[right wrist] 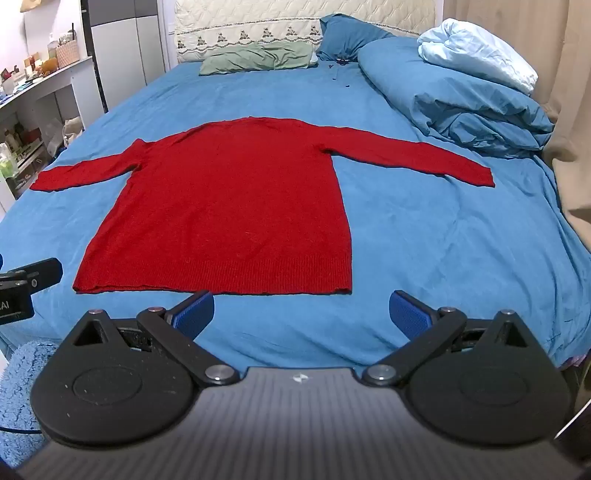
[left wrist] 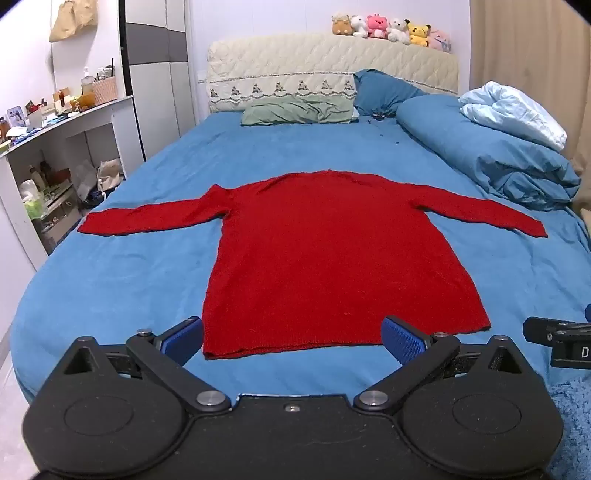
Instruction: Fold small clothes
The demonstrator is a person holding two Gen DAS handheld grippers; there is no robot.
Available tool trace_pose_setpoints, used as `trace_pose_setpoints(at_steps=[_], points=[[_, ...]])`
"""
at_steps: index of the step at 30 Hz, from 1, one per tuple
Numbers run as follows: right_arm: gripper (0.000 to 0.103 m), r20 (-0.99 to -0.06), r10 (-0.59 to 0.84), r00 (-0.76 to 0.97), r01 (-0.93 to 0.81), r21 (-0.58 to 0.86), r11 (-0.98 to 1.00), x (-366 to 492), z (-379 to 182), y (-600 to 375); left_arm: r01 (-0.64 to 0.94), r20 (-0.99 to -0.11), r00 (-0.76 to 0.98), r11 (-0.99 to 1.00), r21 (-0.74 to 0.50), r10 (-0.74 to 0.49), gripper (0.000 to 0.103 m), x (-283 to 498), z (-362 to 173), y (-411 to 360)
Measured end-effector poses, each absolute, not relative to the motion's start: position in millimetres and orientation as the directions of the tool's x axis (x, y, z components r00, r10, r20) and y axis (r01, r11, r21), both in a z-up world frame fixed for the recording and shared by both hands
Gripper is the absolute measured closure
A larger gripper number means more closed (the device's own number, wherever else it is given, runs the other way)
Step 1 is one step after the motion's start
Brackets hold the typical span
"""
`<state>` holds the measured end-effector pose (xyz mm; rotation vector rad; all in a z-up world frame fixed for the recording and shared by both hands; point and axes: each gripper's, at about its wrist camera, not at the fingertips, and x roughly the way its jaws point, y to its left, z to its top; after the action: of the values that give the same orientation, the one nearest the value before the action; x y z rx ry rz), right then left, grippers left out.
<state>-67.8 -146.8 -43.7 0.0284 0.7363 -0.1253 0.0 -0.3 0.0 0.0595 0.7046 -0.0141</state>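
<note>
A red knit sweater (left wrist: 332,254) lies flat on the blue bed sheet (left wrist: 147,266), hem toward me and both sleeves spread out sideways. In the right wrist view the same sweater (right wrist: 229,206) sits left of centre. My left gripper (left wrist: 293,338) hovers in front of the hem, open, its blue pads (left wrist: 184,338) wide apart with nothing between them. My right gripper (right wrist: 303,310) is open too, just short of the hem's right corner, holding nothing. Part of the right gripper (left wrist: 561,338) shows at the right edge of the left wrist view.
A rolled blue duvet (left wrist: 491,155) with a pale blue blanket (left wrist: 513,110) lies along the bed's right side. Green pillow (left wrist: 299,110) and blue pillow (left wrist: 384,88) sit at the headboard, plush toys (left wrist: 391,29) above. Cluttered white shelves (left wrist: 55,155) stand left of the bed.
</note>
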Motion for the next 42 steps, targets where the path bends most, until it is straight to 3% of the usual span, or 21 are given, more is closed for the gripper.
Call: trace_pose_setpoints(at_steps=[7, 42], points=[[0.000, -0.670, -0.100, 0.735, 0.123, -0.013, 0.992, -67, -44, -147, 0.034, -0.611, 0.792, 0.998, 0.057, 0.008, 0.000, -3, -2, -7], [0.000, -0.670, -0.098, 0.736, 0.127, -0.007, 0.992, -70, -42, -150, 0.060, -0.593, 0.805, 0.996, 0.060, -0.012, 0.000, -14, 2, -2]])
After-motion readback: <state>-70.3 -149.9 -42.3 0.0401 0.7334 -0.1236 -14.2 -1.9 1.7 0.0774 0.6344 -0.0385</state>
